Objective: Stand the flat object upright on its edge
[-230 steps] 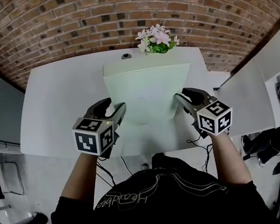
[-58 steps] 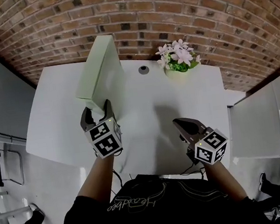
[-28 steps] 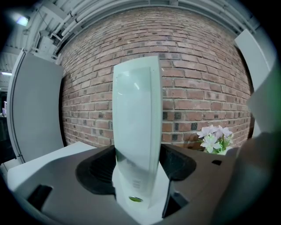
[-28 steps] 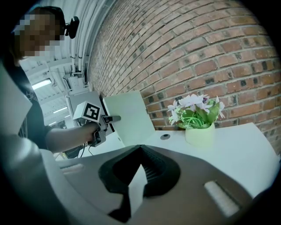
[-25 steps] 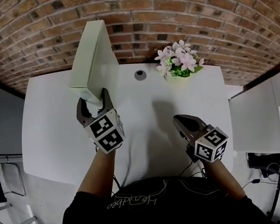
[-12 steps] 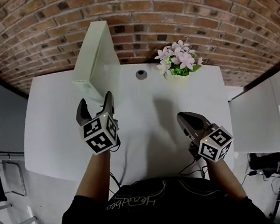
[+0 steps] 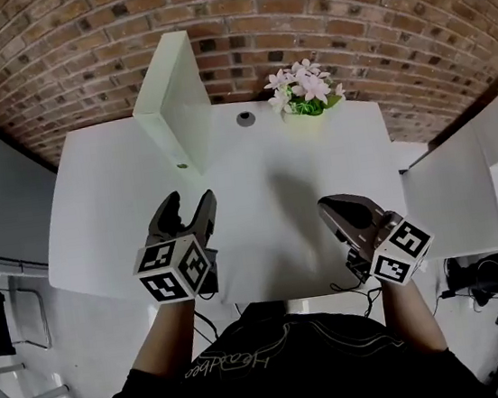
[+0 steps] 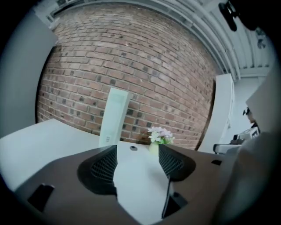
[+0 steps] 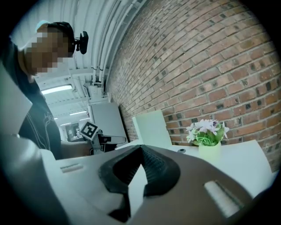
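Pale green and slab-like, the flat box [image 7: 175, 103] stands upright on its narrow edge at the upper left of the white bench [image 7: 99, 231], near the brick wall. The left claw [image 7: 190, 198], wide and empty, has just been narrowing. The right claw [image 7: 326, 204] is pressed together, empty.

Potted pink flowers [image 7: 304, 91] stand beside a round grommet [image 7: 245, 118] on the white table [image 7: 109, 207], brick wall [image 7: 342, 8] behind.

Black short-sleeved tee [image 7: 289, 361], pale script print [image 7: 225, 361]. Left gripper [image 7: 191, 197], right gripper [image 7: 322, 203]: dark grey fingers [image 7: 168, 217], black-white marker cubes [image 7: 172, 270], dark cables [image 7: 208, 288].
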The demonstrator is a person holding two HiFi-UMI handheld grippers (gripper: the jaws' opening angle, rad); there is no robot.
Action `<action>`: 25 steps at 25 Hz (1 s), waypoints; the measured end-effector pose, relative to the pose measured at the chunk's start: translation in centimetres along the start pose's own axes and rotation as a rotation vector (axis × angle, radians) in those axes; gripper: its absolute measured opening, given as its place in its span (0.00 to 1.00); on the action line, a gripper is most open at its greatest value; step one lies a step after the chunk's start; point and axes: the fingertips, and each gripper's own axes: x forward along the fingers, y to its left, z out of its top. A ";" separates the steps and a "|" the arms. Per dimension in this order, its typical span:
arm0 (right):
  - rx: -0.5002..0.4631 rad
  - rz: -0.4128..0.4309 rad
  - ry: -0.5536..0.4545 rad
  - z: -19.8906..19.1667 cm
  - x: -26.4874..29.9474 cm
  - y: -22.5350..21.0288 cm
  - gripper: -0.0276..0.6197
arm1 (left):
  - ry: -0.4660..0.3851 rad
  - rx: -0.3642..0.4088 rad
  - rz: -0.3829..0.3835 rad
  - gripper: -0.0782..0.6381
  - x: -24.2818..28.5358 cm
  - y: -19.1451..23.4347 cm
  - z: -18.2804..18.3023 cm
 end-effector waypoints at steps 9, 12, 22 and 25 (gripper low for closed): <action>-0.044 0.123 -0.040 1.0 -4.6 9.0 0.05 | -0.050 0.010 -0.448 0.34 -9.1 -12.1 -0.9; -0.056 0.133 -0.056 0.7 -6.6 10.9 0.05 | -0.031 0.024 -0.486 0.11 -11.3 -13.9 -1.9; -0.064 0.189 -0.097 0.2 -13.1 17.9 0.05 | -0.038 0.108 -0.622 0.11 -19.7 -21.3 -4.7; -0.079 0.179 -0.105 -0.1 -14.3 19.4 0.05 | -0.048 0.127 -0.637 0.11 -21.4 -22.5 -5.4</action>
